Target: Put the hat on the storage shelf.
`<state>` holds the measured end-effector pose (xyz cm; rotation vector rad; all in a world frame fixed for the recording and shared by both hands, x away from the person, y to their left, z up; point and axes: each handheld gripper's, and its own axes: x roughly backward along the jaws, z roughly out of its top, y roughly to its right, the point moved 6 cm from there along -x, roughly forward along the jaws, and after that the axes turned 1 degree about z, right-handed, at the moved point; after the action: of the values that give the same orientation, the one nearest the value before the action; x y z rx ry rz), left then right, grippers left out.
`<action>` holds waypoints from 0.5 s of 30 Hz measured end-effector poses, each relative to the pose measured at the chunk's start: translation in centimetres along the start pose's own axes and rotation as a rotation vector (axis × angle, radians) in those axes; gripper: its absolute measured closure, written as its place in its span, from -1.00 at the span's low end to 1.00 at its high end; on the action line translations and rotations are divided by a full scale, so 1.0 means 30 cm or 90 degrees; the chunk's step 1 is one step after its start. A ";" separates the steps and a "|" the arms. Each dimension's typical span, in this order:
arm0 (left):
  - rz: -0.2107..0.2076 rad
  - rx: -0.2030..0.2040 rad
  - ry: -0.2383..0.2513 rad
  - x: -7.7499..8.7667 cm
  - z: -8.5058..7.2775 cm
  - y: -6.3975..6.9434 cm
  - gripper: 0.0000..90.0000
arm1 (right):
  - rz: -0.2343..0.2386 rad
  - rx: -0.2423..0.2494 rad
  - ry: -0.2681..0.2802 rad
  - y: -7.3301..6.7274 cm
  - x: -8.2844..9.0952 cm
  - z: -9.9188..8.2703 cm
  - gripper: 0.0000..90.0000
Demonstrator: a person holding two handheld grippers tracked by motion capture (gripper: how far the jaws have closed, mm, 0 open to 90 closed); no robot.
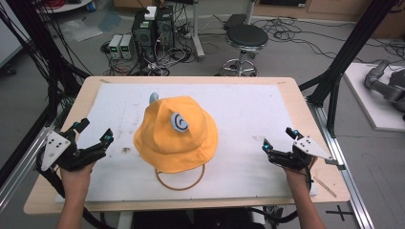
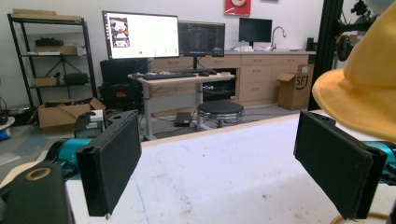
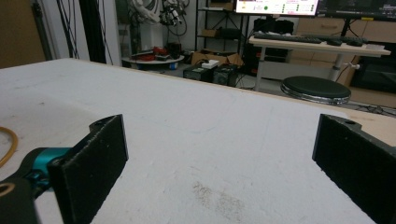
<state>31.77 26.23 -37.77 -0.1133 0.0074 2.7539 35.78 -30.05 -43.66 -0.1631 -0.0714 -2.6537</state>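
A yellow bucket hat (image 1: 175, 133) with a grey-and-white swirl patch sits crown-up in the middle of the white mat (image 1: 248, 109). Its tan chin cord (image 1: 180, 182) loops out from under the near brim. My left gripper (image 1: 94, 133) rests at the mat's left edge, open and holding nothing, a short way left of the hat. From the left gripper view the hat brim (image 2: 359, 98) hangs just past the right-hand jaw. My right gripper (image 1: 278, 138) lies at the mat's right side, open, well clear of the hat. A bit of the cord (image 3: 8, 144) shows in the right gripper view.
The mat covers a wooden table (image 1: 296, 90). A black stool (image 1: 245, 40) and computer boxes with cables (image 1: 153, 33) stand on the floor beyond the far edge. Black frame posts (image 1: 344, 57) rise at both sides. A thin wooden stick (image 1: 326, 186) lies near the right front corner.
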 end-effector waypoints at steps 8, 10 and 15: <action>0.012 0.002 -0.017 0.005 -0.045 -0.007 -0.66 | -0.013 -0.011 0.010 0.022 0.006 0.001 -0.93; 0.012 0.001 -0.028 0.004 -0.057 -0.007 -0.66 | -0.013 -0.012 0.010 0.023 0.007 0.001 -0.93; 0.006 0.000 -0.035 0.001 -0.068 -0.001 -0.66 | -0.013 -0.007 0.011 0.021 0.012 0.002 -0.93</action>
<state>31.90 26.23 -39.82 -0.0383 -0.0076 2.7662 35.77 -30.76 -43.54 -0.1447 -0.0537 -2.6766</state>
